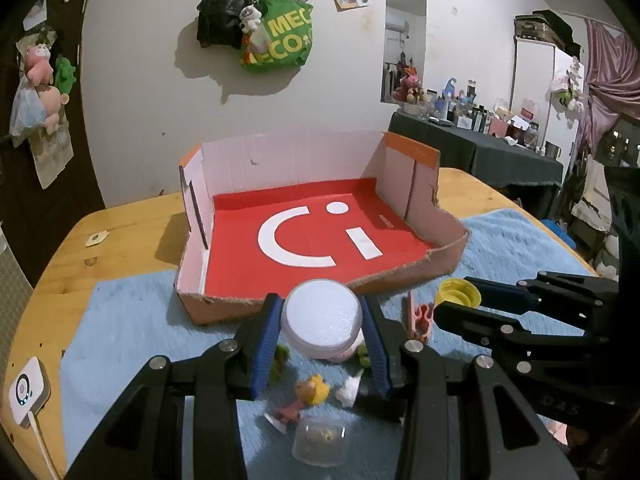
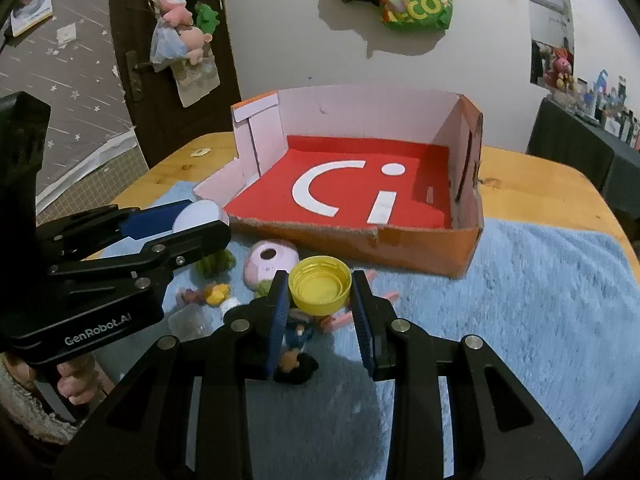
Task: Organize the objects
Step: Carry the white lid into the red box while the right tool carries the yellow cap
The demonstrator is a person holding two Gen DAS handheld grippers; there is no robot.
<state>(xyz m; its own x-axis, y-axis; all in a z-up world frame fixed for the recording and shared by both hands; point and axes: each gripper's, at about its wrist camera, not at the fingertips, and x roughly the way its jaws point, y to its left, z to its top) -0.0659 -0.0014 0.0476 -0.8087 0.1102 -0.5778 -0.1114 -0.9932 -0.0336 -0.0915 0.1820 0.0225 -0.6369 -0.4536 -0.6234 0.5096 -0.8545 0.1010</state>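
Note:
My left gripper (image 1: 322,308) is shut on a round white-topped jar (image 1: 322,316), held just above the blue towel (image 1: 132,332) in front of the box. The open cardboard box (image 1: 288,160) has a red floor with white marks and nothing in it. To the right, my right gripper (image 1: 454,296) is shut on a yellow bottle cap (image 1: 458,294). In the right wrist view the yellow cap (image 2: 320,290) sits between the blue pads of the right gripper (image 2: 320,280), open side up, near the box (image 2: 360,116). The left gripper (image 2: 204,218) with the jar (image 2: 198,216) is at the left.
Small toys lie on the towel under the grippers: a yellow-haired figure (image 1: 308,396), a clear plastic tub (image 1: 320,442), a pink clip (image 1: 418,320), a pink round toy (image 2: 272,262), a green piece (image 2: 214,262) and a doll (image 2: 300,340). A white device (image 1: 26,392) lies at the table's left edge.

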